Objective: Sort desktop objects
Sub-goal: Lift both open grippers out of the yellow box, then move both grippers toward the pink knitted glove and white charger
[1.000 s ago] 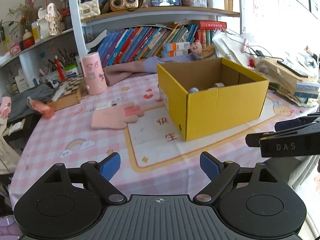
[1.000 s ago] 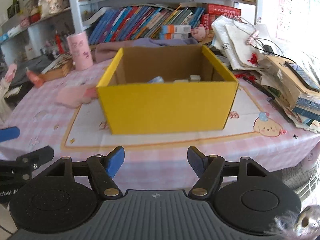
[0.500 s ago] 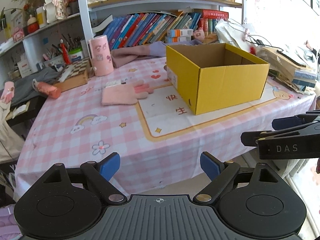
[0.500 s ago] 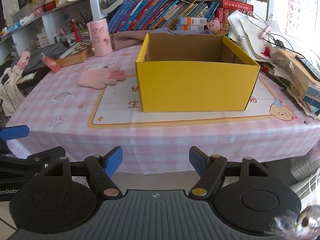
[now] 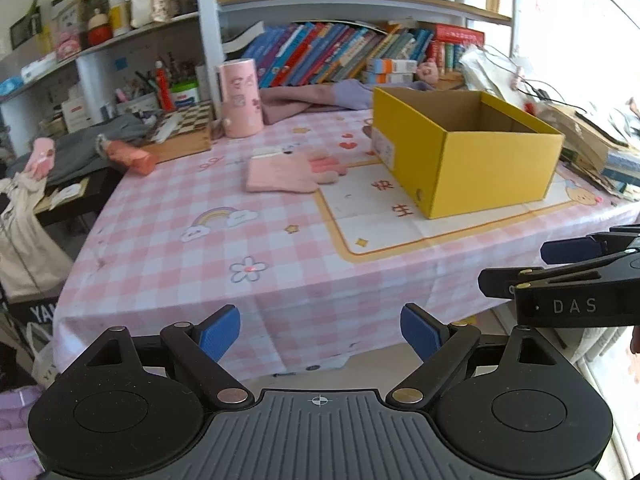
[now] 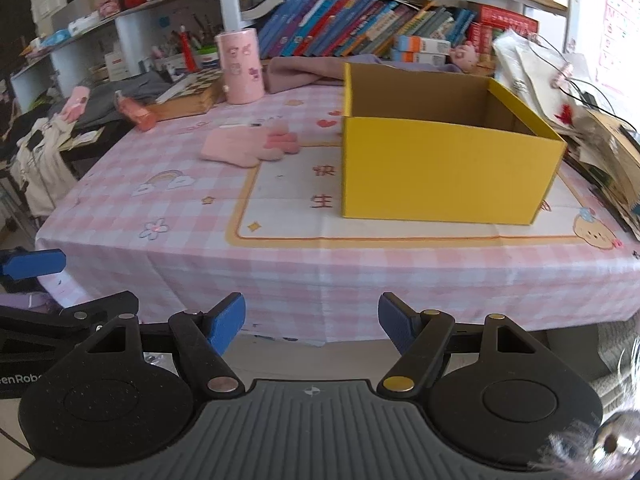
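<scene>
A cluttered study fills my view: shelves (image 5: pixel 360 4) packed with slanted, glossy book spines run along the far wall, and in front of them stands a table under a pink-and-white checked cloth (image 5: pixel 192 248) printed with a rainbow, flowers and stars, its near edge hanging in soft folds. On the cloth's pale, orange-bordered panel sits a box (image 5: pixel 480 168) of yellow cardboard, rectangular and open-topped, plain brown inside; from here I cannot see what is in it. Just left of it lies a flat, fuzzy pink glove (image 5: pixel 288 172), fingers pointing toward the box. Farther back a smooth pink cylinder (image 5: pixel 240 98) stands upright beside a wooden chessboard (image 5: pixel 184 128), and an orange-pink tube (image 5: pixel 132 156) lies at the left edge. To the right, a ragged stack of papers (image 6: pixel 608 144) slumps. Both my tools hang short of the table's near edge: the left gripper (image 5: pixel 320 332) has its ribbed blue pads spread wide with nothing between them, and the right gripper (image 6: pixel 312 322) is parted a little less, also empty.
</scene>
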